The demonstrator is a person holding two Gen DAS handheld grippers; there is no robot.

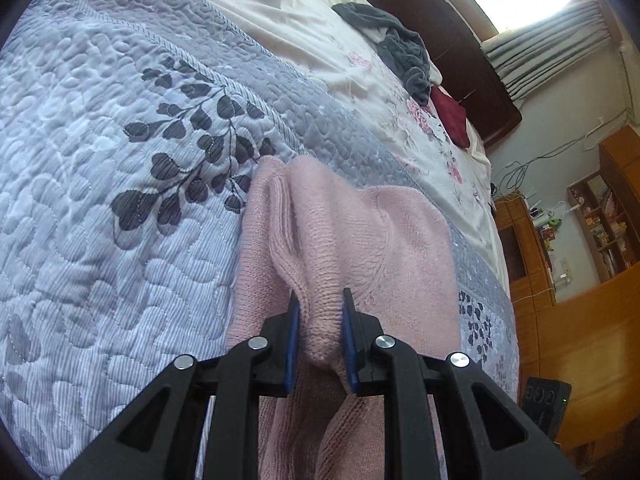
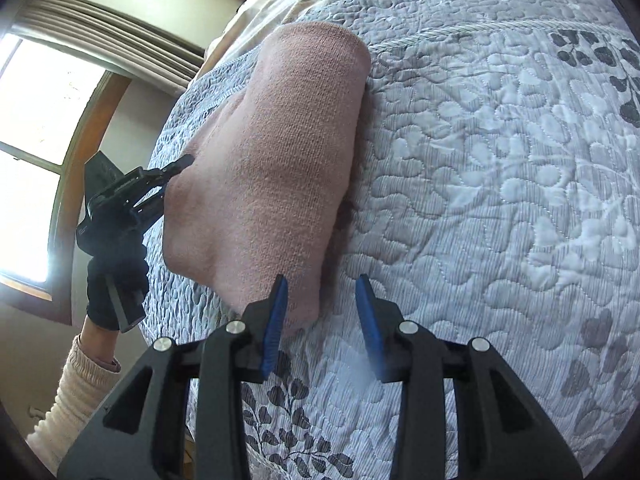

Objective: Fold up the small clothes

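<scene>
The surface is a bed with a grey-blue quilt [image 1: 100,184] that has a dark leaf print; further up in the left wrist view lies a cream floral sheet [image 1: 304,44] with a dark grey cloth [image 1: 400,44] and a small red cloth [image 1: 450,114] on it. A window and curtains show in the upper right of that frame.

The thing to fold is a pink knit [image 2: 276,160]. In the right wrist view it lies on the quilt as a long folded shape, its long axis running from the upper middle of the frame down toward the lower middle. Its near corner ends just beside the left finger of the right gripper [image 2: 322,320], and seems to touch that blue pad. The jaws of this gripper stand wide apart and hold nothing; between them I see only quilt. So the knit lies slightly left of the jaws, not between them.

The left gripper [image 1: 320,336] is the one with the cloth. Its jaws are narrow and pinch a raised ridge of the knit, which runs away from the fingers toward the centre of the frame. In the right wrist view this gripper enters from the left edge, with a black glove and a cream sleeve [image 2: 76,392] below it.

I judge that a next fold would need the right gripper to shift a little left to catch the near corner.
</scene>
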